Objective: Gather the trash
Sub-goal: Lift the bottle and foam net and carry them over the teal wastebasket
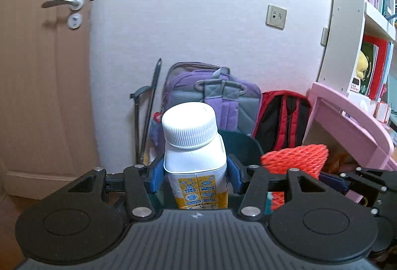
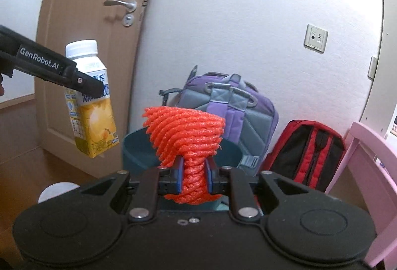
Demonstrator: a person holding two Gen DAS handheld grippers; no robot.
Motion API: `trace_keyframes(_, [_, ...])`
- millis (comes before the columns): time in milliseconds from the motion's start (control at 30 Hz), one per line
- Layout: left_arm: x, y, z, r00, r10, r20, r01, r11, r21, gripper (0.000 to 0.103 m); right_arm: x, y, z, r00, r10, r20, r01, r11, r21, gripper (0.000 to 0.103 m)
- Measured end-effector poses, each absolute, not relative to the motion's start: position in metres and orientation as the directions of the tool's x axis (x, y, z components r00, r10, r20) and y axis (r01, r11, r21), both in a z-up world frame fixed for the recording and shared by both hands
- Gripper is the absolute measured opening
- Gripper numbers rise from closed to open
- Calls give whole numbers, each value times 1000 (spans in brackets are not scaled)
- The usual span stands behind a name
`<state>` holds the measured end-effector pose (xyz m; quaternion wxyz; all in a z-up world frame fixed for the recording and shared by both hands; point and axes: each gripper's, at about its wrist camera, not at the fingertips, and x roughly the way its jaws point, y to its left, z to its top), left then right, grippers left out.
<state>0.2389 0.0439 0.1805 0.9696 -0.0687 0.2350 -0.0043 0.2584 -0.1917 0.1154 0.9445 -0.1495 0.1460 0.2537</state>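
My left gripper (image 1: 195, 177) is shut on a white and yellow drink carton (image 1: 196, 153) with a white screw cap, held upright in the air. In the right wrist view the same carton (image 2: 94, 116) hangs at the left, pinched by the left gripper (image 2: 90, 86). My right gripper (image 2: 194, 179) is shut on an orange foam net (image 2: 186, 133), squeezed at its waist between the blue pads. That net (image 1: 295, 160) shows to the right in the left wrist view. A dark teal bin (image 2: 139, 148) stands on the floor just behind the net and carton.
A purple and grey backpack (image 2: 230, 108) and a red and black backpack (image 2: 310, 153) lean on the white wall behind the bin. A wooden door (image 2: 94, 21) is at the left. A pink desk (image 1: 352, 121) with a white bookshelf (image 1: 352, 21) is at the right.
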Motion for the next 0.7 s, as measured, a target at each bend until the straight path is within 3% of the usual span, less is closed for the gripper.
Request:
trace_keyframes(300, [313, 15, 179, 872, -45, -488, -8, 994, -106, 52, 323, -178, 110, 812, 421, -404, -511, 847, -146, 17])
trace_keyframes(700, [388, 8, 110, 792, -17, -611, -1, 1000, -30, 52, 387, -149, 68, 728, 426, -537, -565, 816, -118, 18])
